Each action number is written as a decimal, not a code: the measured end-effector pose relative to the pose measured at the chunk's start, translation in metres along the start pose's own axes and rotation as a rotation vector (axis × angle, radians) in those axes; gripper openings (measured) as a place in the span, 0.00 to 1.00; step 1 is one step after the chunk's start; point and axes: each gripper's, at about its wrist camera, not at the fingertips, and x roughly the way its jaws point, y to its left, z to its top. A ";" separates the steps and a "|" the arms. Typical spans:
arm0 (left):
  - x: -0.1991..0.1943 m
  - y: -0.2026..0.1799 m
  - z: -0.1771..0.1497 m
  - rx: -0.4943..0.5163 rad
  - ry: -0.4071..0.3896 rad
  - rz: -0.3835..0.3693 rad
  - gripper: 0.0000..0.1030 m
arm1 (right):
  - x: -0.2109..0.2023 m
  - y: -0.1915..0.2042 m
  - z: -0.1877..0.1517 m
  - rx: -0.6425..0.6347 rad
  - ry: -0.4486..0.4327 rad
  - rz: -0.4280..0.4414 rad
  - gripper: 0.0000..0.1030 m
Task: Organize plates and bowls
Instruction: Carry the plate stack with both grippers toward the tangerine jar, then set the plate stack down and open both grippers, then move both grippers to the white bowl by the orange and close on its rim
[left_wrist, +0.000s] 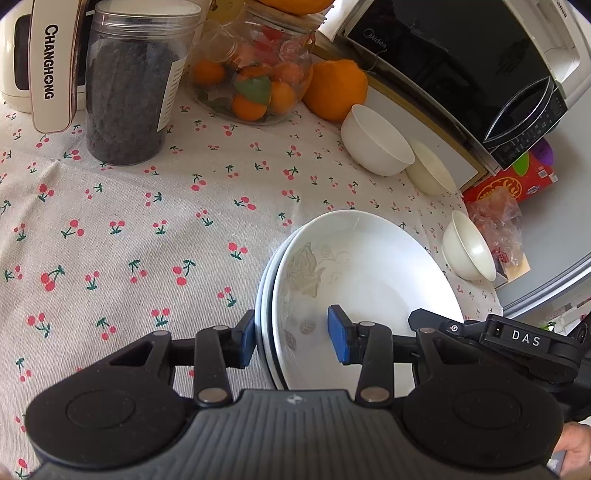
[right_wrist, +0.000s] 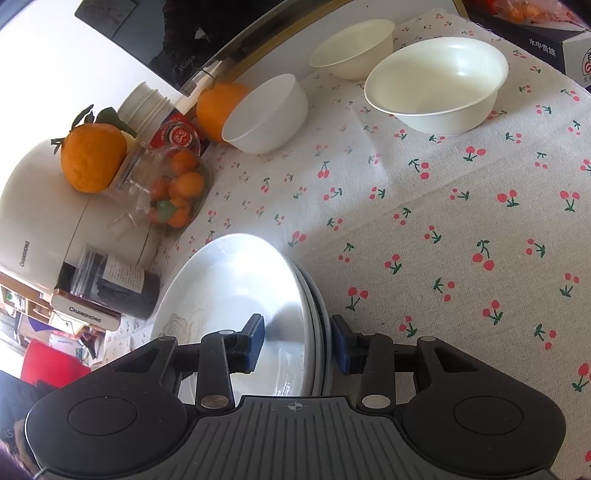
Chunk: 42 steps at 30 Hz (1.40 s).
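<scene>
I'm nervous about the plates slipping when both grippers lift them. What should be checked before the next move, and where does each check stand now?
1. Left gripper straddles the rim of the plate stack: ok, one pad outside, one over the top plate.
2. Right gripper straddles the opposite rim: ok.
3. Pads firmly pressed on the rims: cannot tell; gaps seem to remain.
4. Plates nested evenly: ok, the edges sit close together.
5. Three bowls stand apart from the stack: ok.
6. Fruit jar and dark jar clear of the lift path: cannot tell; both lie near the stack.
</scene>
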 end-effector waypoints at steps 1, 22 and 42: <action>0.000 0.000 0.000 0.000 0.001 0.001 0.36 | 0.000 0.000 0.000 0.002 0.002 0.000 0.38; -0.010 -0.031 0.022 0.169 -0.074 0.231 0.98 | -0.013 0.023 0.031 -0.181 -0.053 -0.110 0.92; 0.021 -0.086 0.092 0.295 -0.098 0.277 1.00 | -0.012 0.035 0.121 -0.136 -0.182 -0.024 0.98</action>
